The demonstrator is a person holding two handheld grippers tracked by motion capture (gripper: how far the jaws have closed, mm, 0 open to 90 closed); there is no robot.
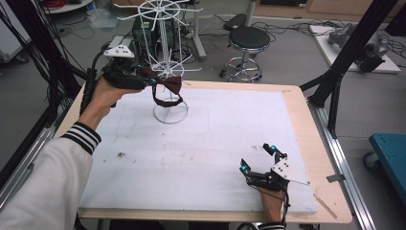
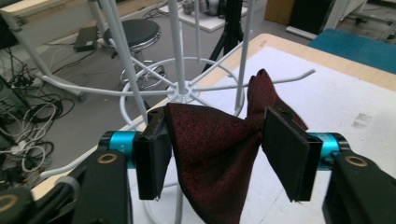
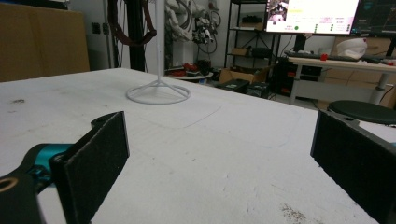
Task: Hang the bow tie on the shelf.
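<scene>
A dark red bow tie (image 1: 168, 85) hangs at a lower arm of the white wire rack (image 1: 164, 48), its strap looping down toward the rack's ring base. My left gripper (image 1: 152, 80) is raised at the tie from the left. In the left gripper view the tie (image 2: 205, 140) sits between the two black pads (image 2: 156, 154), which stand apart and do not squeeze it, in front of the rack's hub (image 2: 182, 88). My right gripper (image 1: 258, 158) rests low on the white board near its front right, open with nothing between the jaws (image 3: 219, 154). The rack's base (image 3: 158, 93) lies far ahead of it.
A white foam board (image 1: 201, 158) covers the wooden table (image 1: 306, 124). A black stool (image 1: 248, 40) and cables lie on the floor behind. Black frame posts (image 1: 352, 48) stand at the right and left. A blue cart (image 1: 390, 153) is at the far right.
</scene>
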